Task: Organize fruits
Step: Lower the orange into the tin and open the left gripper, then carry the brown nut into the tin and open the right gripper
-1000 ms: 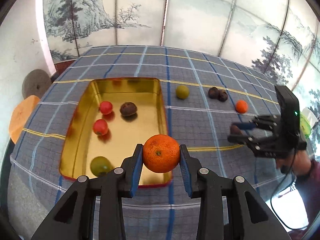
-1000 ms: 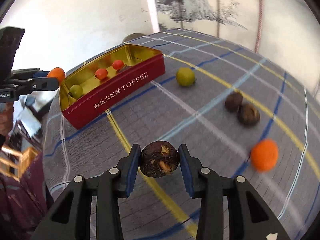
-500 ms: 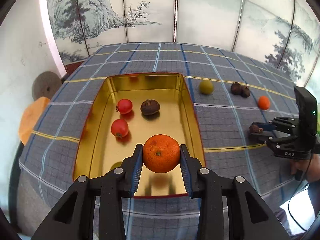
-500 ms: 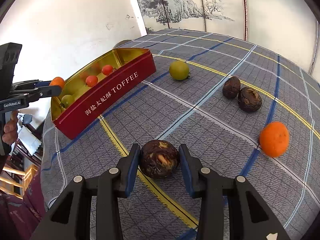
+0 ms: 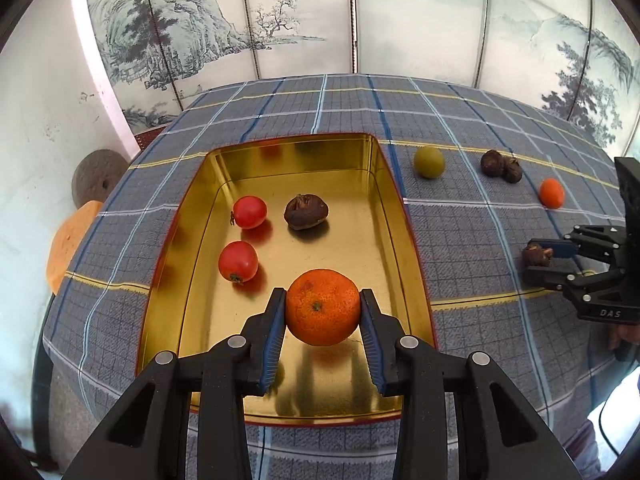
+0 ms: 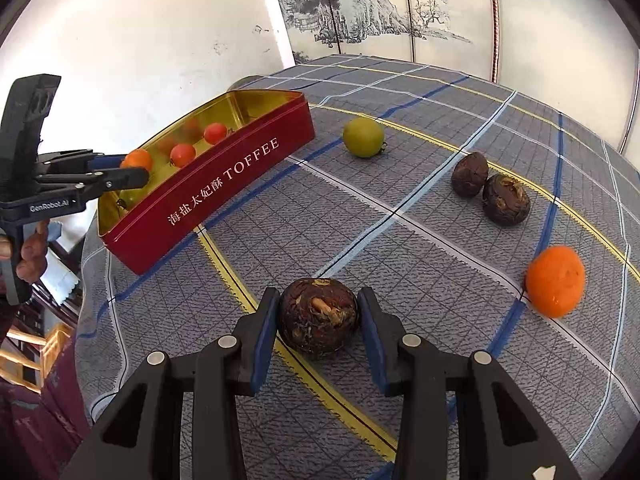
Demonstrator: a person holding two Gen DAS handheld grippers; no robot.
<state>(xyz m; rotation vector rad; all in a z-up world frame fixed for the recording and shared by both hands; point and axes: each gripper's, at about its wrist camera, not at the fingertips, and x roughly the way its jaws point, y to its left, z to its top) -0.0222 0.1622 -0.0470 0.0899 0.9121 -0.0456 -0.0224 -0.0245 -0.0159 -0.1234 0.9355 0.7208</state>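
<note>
Left gripper [image 5: 322, 307] has carried the tangerine [image 5: 323, 306] in over the toffee tin [image 5: 404, 216] in the last second. It was hanging at the tin's near rim; now it sits above the gold floor, near end, fingers clamped on both sides of the fruit. Not released yet, reflection visible underneath, so it looks off the floor.

Already in the tin: two red tomatoes [image 5: 249, 211] [image 5: 238, 261] and one dark brown wrinkled fruit [image 5: 306, 211]. A green one shows at the near wall from the right wrist view only.

Right gripper [image 6: 318, 322] is closed on another dark brown fruit [image 6: 318, 322], low over the checked tablecloth [image 6: 400, 92]; whether it's lifted clear I can't tell. It barely moved compared with the left.

Left on the cloth: green fruit [image 6: 363, 137], two dark brown fruits touching each other [image 6: 469, 174] [image 6: 505, 199], second tangerine [image 6: 554, 281].

My read: left drop is next, just open the jaws. Round fruit, may roll toward the tomatoes.
</note>
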